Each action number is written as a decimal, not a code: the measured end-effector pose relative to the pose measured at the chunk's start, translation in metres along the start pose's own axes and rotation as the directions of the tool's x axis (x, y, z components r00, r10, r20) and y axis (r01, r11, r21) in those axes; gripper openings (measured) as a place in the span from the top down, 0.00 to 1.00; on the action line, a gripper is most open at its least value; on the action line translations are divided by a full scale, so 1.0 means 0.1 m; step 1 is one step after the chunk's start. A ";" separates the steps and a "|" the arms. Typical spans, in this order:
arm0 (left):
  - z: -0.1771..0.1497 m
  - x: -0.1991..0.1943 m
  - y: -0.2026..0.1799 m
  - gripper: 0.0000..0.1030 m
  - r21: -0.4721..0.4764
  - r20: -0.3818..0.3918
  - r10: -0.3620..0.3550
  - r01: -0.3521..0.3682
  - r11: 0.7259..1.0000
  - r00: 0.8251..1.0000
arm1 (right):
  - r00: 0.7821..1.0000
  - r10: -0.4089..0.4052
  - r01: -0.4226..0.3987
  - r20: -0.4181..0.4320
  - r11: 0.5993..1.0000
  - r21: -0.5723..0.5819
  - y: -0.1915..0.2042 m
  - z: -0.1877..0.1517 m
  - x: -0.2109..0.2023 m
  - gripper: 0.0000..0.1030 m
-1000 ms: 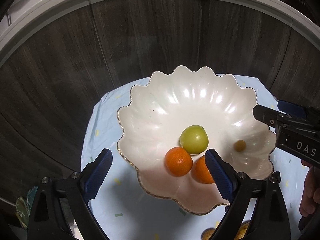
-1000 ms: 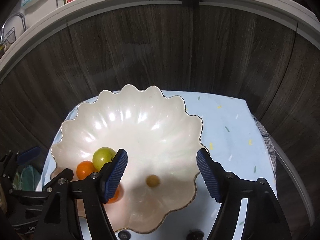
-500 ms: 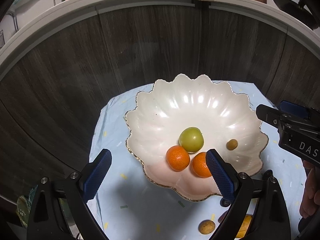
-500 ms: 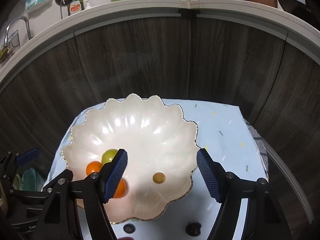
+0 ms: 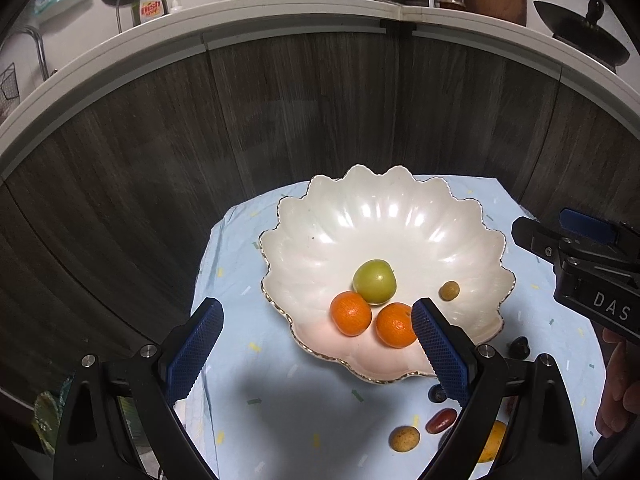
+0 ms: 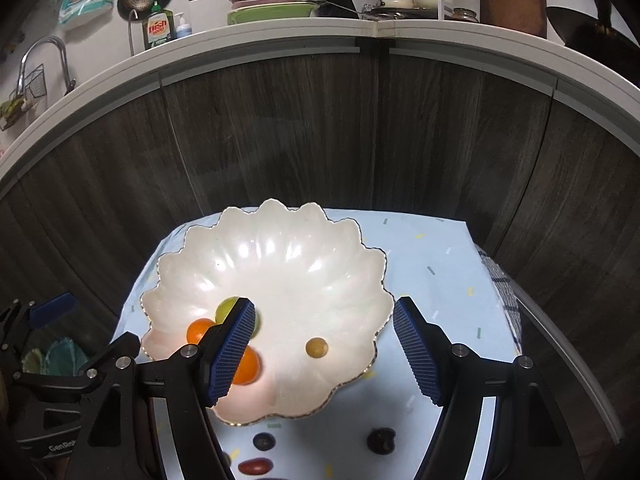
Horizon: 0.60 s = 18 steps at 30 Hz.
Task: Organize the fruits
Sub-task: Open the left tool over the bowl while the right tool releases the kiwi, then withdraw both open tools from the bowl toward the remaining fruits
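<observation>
A white scalloped bowl (image 5: 384,216) (image 6: 280,256) sits on a pale blue cloth (image 5: 280,400). In it lie a green fruit (image 5: 374,281), two oranges (image 5: 350,313) (image 5: 395,325) and a small brown fruit (image 5: 449,291) (image 6: 317,347). My left gripper (image 5: 316,354) hovers open above the bowl's near left rim, nothing between its fingers. My right gripper (image 6: 324,346) hangs open over the bowl's near right side, empty; its left finger hides part of the green fruit (image 6: 226,307) and an orange (image 6: 247,366). Loose fruits lie in front of the bowl: a yellow-brown one (image 5: 405,438), a red one (image 5: 441,421) (image 6: 256,466) and dark ones (image 6: 382,440) (image 6: 264,441).
Dark wood cabinet fronts (image 5: 300,112) rise right behind the cloth, under a white counter edge (image 6: 360,30) crowded with dishes. A checked cloth (image 6: 506,296) hangs at the table's right side. A person's hand (image 5: 616,392) holds the right gripper's body.
Both grippers have drawn back and up from the bowl, so it looks smaller and farther. Loose fruits on the cloth in front of the bowl have come into view. Jaws unchanged.
</observation>
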<state>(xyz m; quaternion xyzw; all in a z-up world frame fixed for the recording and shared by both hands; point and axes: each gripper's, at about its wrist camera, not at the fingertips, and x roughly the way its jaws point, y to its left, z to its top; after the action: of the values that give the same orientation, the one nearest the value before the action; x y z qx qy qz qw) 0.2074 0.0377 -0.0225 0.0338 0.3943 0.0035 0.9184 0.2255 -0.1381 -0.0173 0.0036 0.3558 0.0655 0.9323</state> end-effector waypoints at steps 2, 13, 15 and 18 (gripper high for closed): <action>-0.01 -0.03 0.00 0.07 0.002 0.002 -0.001 0.001 1.000 1.000 | 1.000 -0.001 0.001 0.001 1.000 0.002 -0.01 -0.02 -0.02 0.30; -0.06 -0.15 -0.08 0.07 0.019 0.015 -0.001 0.001 1.000 1.000 | 1.000 -0.011 0.011 0.006 1.000 0.015 -0.09 -0.11 -0.15 0.30; -0.08 -0.17 -0.10 0.07 0.021 0.016 -0.003 0.003 1.000 1.000 | 1.000 -0.013 0.013 0.007 1.000 0.018 -0.10 -0.13 -0.17 0.30; -0.10 -0.19 -0.12 0.07 0.026 0.016 -0.006 0.005 1.000 1.000 | 1.000 -0.018 0.018 0.008 1.000 0.020 -0.12 -0.15 -0.20 0.30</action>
<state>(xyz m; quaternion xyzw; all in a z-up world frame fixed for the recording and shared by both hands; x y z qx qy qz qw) 0.1868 0.0255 -0.0159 0.0446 0.3868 -0.0043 0.9211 0.2018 -0.1533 -0.0160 0.0100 0.3525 0.0534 0.9342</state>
